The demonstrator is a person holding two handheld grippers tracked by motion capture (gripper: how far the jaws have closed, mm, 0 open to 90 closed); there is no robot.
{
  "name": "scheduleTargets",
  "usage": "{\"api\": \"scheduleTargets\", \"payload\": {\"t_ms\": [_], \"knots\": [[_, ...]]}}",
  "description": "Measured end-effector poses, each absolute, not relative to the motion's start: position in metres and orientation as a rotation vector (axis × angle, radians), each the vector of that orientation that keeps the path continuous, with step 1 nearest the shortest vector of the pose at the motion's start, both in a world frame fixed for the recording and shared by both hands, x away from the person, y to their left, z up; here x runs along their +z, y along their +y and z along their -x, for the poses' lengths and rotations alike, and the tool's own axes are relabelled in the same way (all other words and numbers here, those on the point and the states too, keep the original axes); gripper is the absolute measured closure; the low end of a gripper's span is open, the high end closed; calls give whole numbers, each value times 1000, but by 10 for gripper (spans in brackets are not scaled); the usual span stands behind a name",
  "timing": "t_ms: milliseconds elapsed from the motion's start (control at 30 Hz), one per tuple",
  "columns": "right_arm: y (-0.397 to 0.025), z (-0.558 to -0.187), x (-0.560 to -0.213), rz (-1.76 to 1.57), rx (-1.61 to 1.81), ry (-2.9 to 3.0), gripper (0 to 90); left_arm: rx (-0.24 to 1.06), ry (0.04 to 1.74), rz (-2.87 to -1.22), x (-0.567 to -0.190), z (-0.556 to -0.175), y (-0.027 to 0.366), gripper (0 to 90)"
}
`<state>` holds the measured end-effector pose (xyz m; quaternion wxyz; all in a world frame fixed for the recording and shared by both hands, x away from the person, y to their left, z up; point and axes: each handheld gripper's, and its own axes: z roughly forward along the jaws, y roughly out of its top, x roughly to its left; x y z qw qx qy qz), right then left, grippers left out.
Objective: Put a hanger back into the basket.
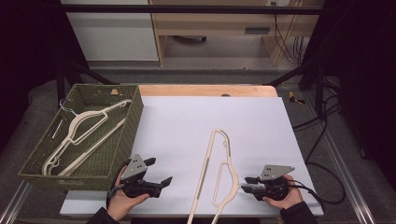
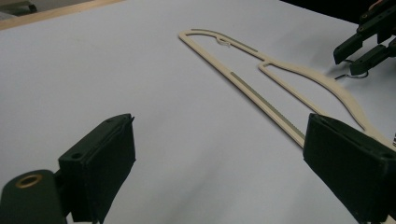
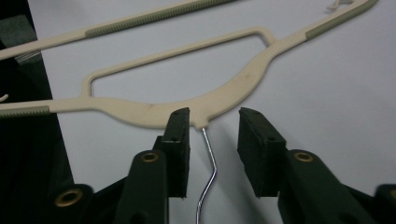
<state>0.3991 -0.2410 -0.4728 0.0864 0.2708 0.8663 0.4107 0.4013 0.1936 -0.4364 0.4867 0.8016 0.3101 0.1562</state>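
Note:
A cream plastic hanger (image 1: 203, 172) lies flat on the white sheet, its long bar running from near the front edge toward the middle. My right gripper (image 1: 244, 184) sits at the hanger's neck, open. In the right gripper view the jaws (image 3: 214, 114) stand on either side of the thin metal hook wire (image 3: 211, 161) without touching it, and the hanger's curved shoulder (image 3: 154, 112) lies just beyond the tips. My left gripper (image 1: 160, 171) rests left of the hanger, open wide and holding nothing. Its own view has the hanger (image 2: 327, 81) ahead of the jaws (image 2: 219, 121) and the right gripper (image 2: 357, 53) beyond.
A green woven basket (image 1: 135, 116) stands at the table's left side with several cream hangers (image 1: 77, 126) inside. The white sheet (image 1: 252, 121) covers most of the table. A wooden strip (image 1: 205, 90) runs along the far edge. Cables hang off the right side.

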Motion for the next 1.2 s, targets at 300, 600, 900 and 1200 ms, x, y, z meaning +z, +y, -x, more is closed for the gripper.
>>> {"api": "scheduleTargets", "payload": {"t_ms": [300,600,900,1200], "knots": [[-237,-400,-479,-777,1145,2663,763,369,749,-1959,-439,-401,190,96],[-233,-401,-479,-728,1087,2659,809,355,744,-1959,-439,-401,187,99],[-235,-406,-479,-737,1120,2678,887,346,727,-1958,-435,-400,178,102],[-236,-406,-469,-753,1155,2681,891,311,651,-1986,-423,-397,142,117]]}}
